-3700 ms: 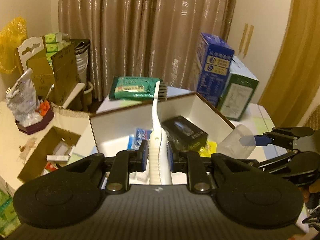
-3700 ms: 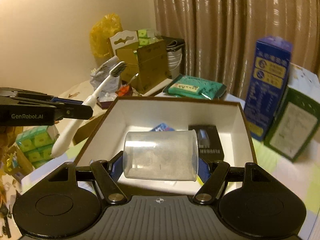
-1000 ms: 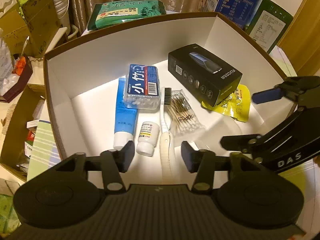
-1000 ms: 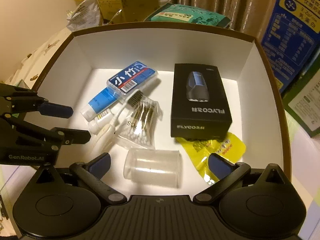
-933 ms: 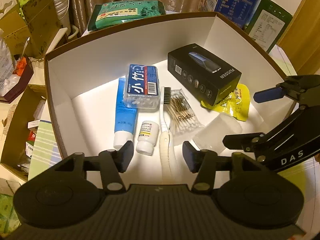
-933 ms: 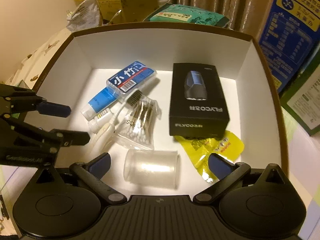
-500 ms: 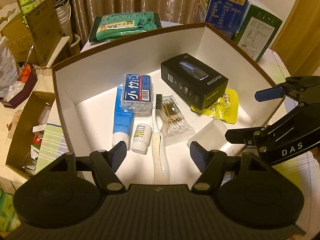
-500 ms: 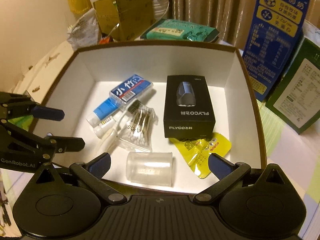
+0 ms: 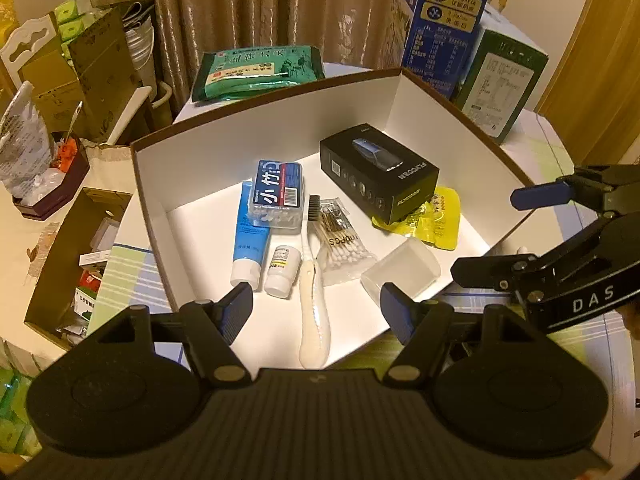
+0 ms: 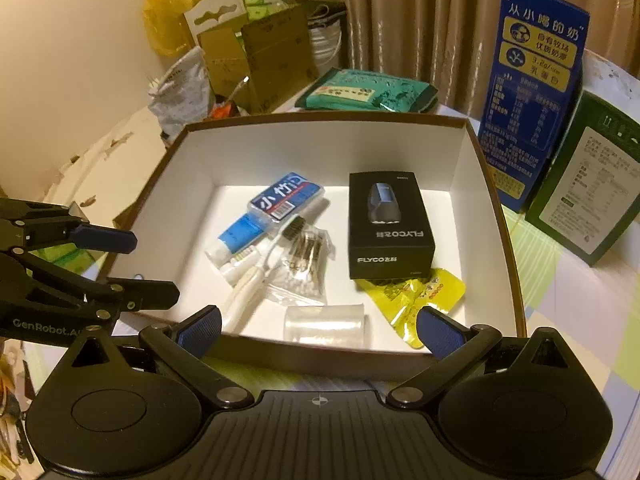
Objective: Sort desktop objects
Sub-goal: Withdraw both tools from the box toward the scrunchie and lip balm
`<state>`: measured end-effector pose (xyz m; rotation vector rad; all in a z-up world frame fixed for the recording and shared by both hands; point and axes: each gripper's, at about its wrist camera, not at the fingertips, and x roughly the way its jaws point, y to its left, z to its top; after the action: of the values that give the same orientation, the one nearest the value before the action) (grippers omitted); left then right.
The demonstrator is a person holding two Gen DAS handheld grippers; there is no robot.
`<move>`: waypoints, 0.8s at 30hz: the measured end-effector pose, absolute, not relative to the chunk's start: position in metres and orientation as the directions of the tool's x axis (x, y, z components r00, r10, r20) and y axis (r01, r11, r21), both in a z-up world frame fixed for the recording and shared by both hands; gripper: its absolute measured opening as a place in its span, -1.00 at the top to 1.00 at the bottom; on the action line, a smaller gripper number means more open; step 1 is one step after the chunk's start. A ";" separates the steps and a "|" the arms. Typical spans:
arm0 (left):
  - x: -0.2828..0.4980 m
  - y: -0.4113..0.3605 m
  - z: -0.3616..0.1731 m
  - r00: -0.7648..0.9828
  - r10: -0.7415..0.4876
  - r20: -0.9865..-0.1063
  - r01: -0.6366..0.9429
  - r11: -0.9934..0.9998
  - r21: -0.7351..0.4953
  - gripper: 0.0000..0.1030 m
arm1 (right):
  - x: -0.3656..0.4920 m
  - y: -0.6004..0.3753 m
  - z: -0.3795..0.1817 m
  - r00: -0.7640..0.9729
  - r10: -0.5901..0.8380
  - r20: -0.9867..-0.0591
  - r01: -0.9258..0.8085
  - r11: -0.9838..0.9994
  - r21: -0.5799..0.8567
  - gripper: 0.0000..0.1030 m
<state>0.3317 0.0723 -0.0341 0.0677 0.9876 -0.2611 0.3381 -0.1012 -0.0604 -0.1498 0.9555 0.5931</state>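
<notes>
Toothbrush and cup in box, below both released tongs.

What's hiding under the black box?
A yellow packet sticks out from under the black box's near end. How much of it is tucked underneath, or whether anything else is there, cannot be seen.

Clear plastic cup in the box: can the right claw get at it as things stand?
Probably yes. The clear plastic cup lies on its side at the box's near wall, uncovered, and the right claw is open directly above it.
</notes>
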 end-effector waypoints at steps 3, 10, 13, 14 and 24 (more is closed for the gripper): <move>0.322 0.073 -0.028 0.533 -0.189 -0.825 0.243 0.968 -0.064 -0.29 | 0.327 -0.103 -0.056 0.439 0.421 -0.794 -0.542 0.829 0.140 -0.96; 0.293 0.075 -0.019 0.562 -0.183 -0.807 0.230 0.971 -0.060 -0.31 | 0.295 -0.113 -0.049 0.480 0.434 -0.762 -0.531 0.835 0.141 -0.96; 0.276 0.076 -0.016 0.572 -0.178 -0.801 0.227 0.972 -0.054 -0.33 | 0.279 -0.119 -0.047 0.491 0.440 -0.752 -0.525 0.838 0.148 -0.96; 0.271 0.076 -0.016 0.573 -0.179 -0.800 0.229 0.972 -0.053 -0.37 | 0.275 -0.121 -0.047 0.491 0.445 -0.749 -0.522 0.839 0.156 -0.96; 0.224 0.080 -0.018 0.578 -0.163 -0.800 0.199 0.978 -0.056 -0.43 | 0.228 -0.141 -0.051 0.502 0.446 -0.741 -0.487 0.854 0.183 -0.96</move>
<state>0.2243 0.0802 -0.0176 0.0415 0.9311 -0.2114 0.2278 -0.1411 -0.0514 -0.0518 0.8800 0.5639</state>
